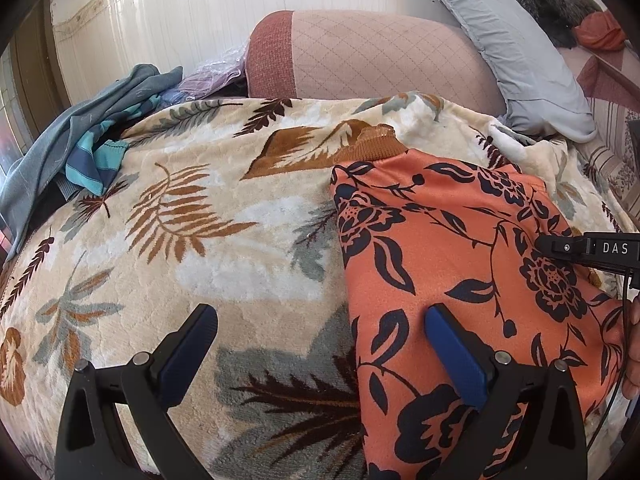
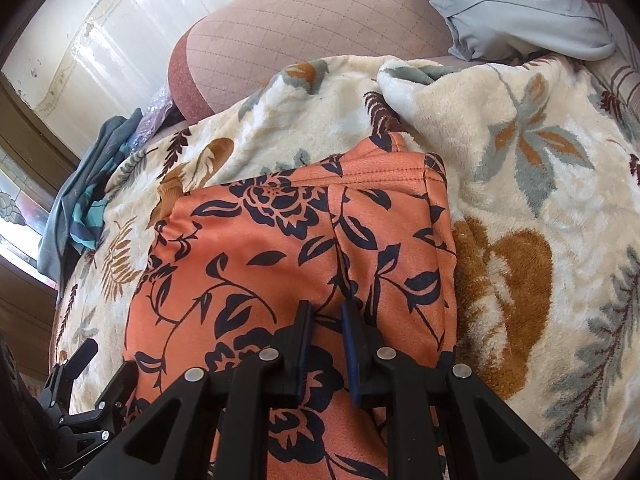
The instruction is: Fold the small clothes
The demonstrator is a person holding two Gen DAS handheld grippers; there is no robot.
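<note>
An orange garment with a dark floral print point(image 1: 460, 248) lies folded on a cream leaf-patterned blanket point(image 1: 208, 208); it also shows in the right wrist view point(image 2: 288, 248). My left gripper point(image 1: 320, 320) is open wide, low over the garment's left edge, one finger over the blanket and one over the cloth. My right gripper point(image 2: 326, 312) hovers over the garment's near part with its jaws almost closed, a narrow gap between them and nothing held. The right gripper's tip point(image 1: 560, 247) shows at the right edge of the left wrist view. The left gripper point(image 2: 92, 376) shows at the lower left of the right wrist view.
A pile of blue and teal clothes point(image 1: 88, 152) lies at the blanket's far left. A pink quilted bolster point(image 1: 372, 56) and a grey pillow point(image 1: 516, 44) lie behind. A dark furry item point(image 1: 552, 4) sits at the far right. A white wall stands behind.
</note>
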